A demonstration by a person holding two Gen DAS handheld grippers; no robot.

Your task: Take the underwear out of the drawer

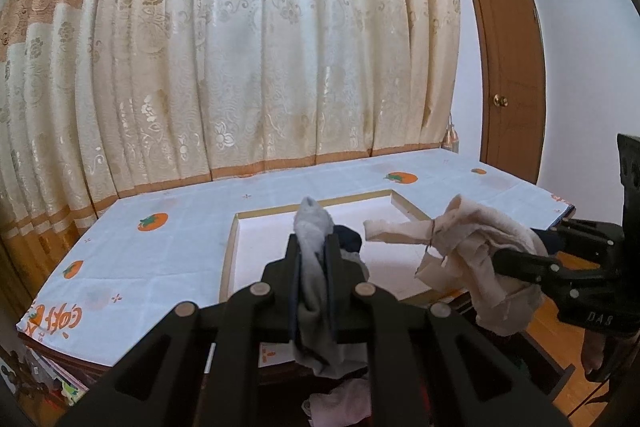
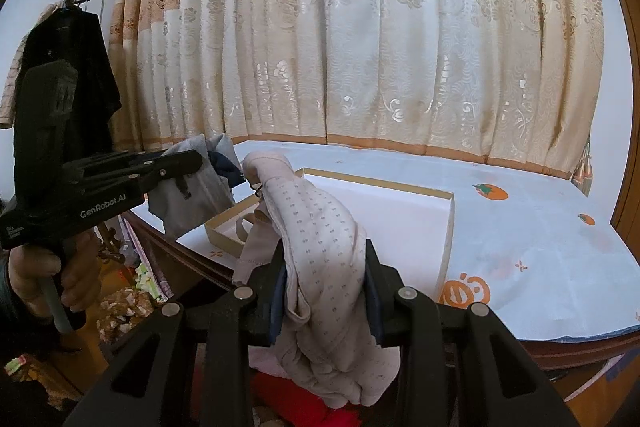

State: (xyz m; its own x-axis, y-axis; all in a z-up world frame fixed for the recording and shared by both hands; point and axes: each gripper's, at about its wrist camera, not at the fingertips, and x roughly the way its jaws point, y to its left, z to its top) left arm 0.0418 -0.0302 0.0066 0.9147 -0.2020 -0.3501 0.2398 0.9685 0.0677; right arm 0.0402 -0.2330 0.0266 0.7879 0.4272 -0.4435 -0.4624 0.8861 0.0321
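A tablecloth (image 1: pixel 168 259) with orange prints is spread below the curtain (image 1: pixel 240 67); a shallow box (image 1: pixel 236 239) is set at its front edge. Grey underwear (image 1: pixel 314 267) is pinched by the left gripper (image 1: pixel 314 247) at 6 o'clock; beige underwear (image 2: pixel 320 247) is clamped by the right gripper (image 2: pixel 324 267), both above the box.

A crumpled grey cotton undergarment (image 1: pixel 314 267) hangs bunched and upright, dark navy fabric (image 1: pixel 349 239) beside it; a beige dotted undergarment (image 2: pixel 320 267) droops in loose folds, both raised above the tabletop.
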